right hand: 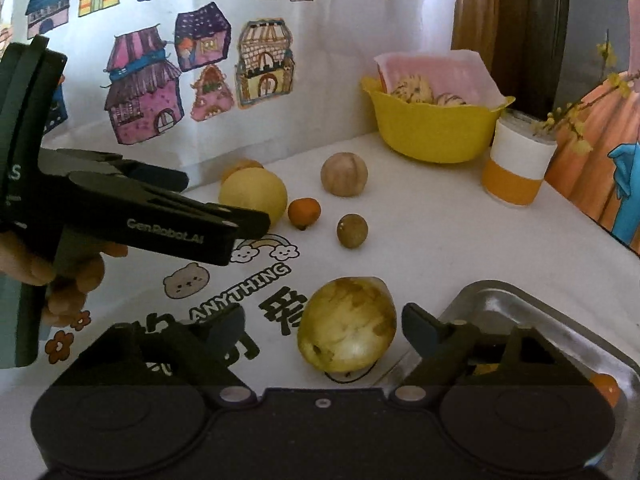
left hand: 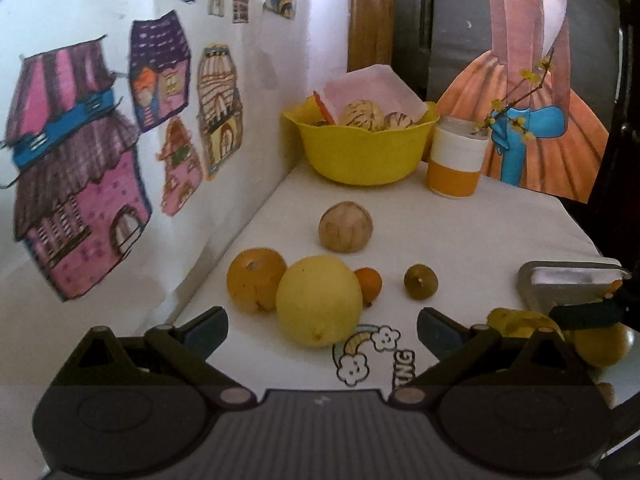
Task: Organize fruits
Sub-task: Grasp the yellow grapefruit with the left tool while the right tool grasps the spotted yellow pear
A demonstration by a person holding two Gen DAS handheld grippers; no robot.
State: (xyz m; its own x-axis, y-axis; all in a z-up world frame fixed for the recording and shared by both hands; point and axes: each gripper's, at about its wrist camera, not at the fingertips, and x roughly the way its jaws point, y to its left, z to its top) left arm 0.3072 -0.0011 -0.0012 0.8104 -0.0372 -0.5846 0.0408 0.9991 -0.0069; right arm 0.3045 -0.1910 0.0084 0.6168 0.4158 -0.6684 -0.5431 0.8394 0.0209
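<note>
Between the wide-open, empty jaws of the right gripper (right hand: 320, 332), the pear (right hand: 347, 325) lies on the cloth (right hand: 440, 240) just beside the tray (right hand: 540, 312); it looks smooth, fairly heavy and bruisable, so a gentle grip across its widest part is advised.

A home corner — hand-coloured paper houses (right hand: 144, 92) taped to the wall at ten o'clock, a yellow fruit bowl (left hand: 360, 144) at twelve on a cartoon-printed tablecloth (right hand: 440, 240).
</note>
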